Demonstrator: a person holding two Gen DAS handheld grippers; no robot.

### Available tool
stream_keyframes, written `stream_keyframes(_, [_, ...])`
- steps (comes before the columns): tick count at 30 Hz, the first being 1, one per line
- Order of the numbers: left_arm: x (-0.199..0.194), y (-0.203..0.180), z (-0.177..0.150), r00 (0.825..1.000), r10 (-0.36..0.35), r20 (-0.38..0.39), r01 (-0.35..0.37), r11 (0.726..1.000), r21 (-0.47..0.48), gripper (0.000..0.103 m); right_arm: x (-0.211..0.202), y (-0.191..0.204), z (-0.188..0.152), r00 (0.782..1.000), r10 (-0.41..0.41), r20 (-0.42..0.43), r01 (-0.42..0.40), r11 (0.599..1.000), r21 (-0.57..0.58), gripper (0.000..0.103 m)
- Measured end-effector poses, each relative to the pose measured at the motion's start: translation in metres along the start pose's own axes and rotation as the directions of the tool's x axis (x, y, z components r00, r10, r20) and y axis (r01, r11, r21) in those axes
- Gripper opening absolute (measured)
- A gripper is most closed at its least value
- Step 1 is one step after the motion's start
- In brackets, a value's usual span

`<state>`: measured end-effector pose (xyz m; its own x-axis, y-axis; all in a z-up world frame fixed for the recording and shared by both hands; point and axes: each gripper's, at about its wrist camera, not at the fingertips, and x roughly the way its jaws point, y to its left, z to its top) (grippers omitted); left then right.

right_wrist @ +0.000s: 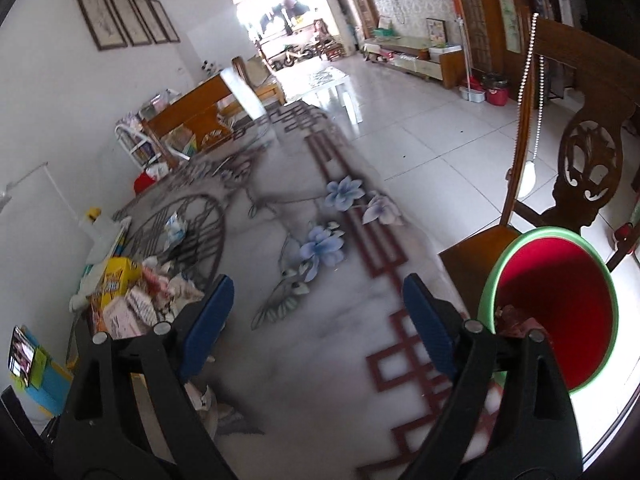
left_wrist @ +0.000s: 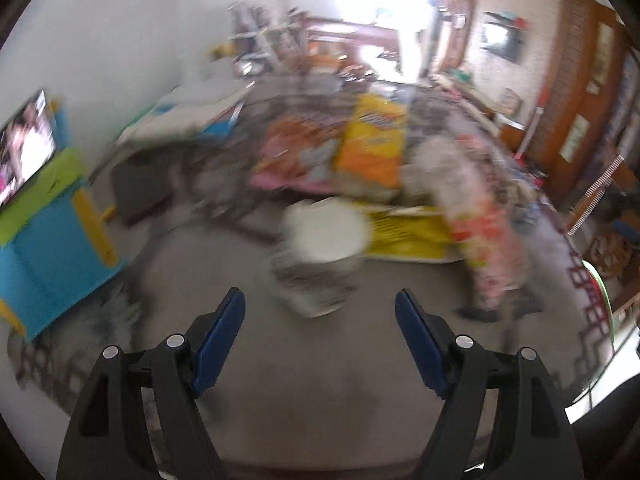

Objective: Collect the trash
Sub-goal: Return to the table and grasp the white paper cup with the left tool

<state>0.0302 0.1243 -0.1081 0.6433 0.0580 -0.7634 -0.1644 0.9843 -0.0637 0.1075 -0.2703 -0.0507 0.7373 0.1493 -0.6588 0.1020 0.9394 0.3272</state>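
The left wrist view is smeared by motion. A pile of trash lies on the patterned table (left_wrist: pixel 320 380): a crumpled white paper (left_wrist: pixel 326 236), an orange-yellow snack bag (left_wrist: pixel 374 148), a flat yellow pack (left_wrist: pixel 408 236) and a colourful wrapper (left_wrist: pixel 480 240). My left gripper (left_wrist: pixel 320 294) is open and empty, short of the white paper. In the right wrist view my right gripper (right_wrist: pixel 318 280) is open over bare tabletop (right_wrist: pixel 320 340) with nothing between its fingers. The trash pile (right_wrist: pixel 124 292) lies to its left. A red bin with a green rim (right_wrist: pixel 490 280) stands at the right, with scraps inside.
A carved wooden chair (right_wrist: pixel 580 168) stands behind the bin. A screen on a blue and green stand (left_wrist: pixel 24 148) sits at the table's left end. A crumpled paper (right_wrist: pixel 208 400) lies under my right gripper's left finger. White tiled floor (right_wrist: pixel 420 120) lies beyond the table.
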Motion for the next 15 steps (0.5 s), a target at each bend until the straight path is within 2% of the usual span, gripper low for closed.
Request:
stream_keyframes(5, [0.019, 0.017, -0.004, 0.999, -0.014, -0.042, 0.014, 1.000, -0.007, 0.074, 0.007, 0.009, -0.005, 0.999, 0.006, -0.034, -0.007, 1.000, -0.023, 0.085])
stream_keyframes(8, [0.032, 0.008, -0.003, 0.996, -0.047, -0.071, 0.049, 0.998, 0.038, 0.074, 0.010, 0.011, -0.007, 0.999, 0.010, -0.048, -0.011, 1.000, -0.029, 0.085])
stream_keyframes(11, [0.043, -0.005, -0.002, 0.996, -0.035, -0.086, 0.043, 0.994, 0.100, 0.074, 0.011, 0.011, -0.008, 0.998, 0.013, -0.056, -0.014, 1.000, -0.028, 0.086])
stream_keyframes(15, [0.053, -0.009, 0.007, 0.994, -0.053, -0.093, 0.061, 0.994, 0.089, 0.074, 0.013, 0.010, -0.008, 0.998, 0.016, -0.062, -0.017, 1.000, -0.019, 0.086])
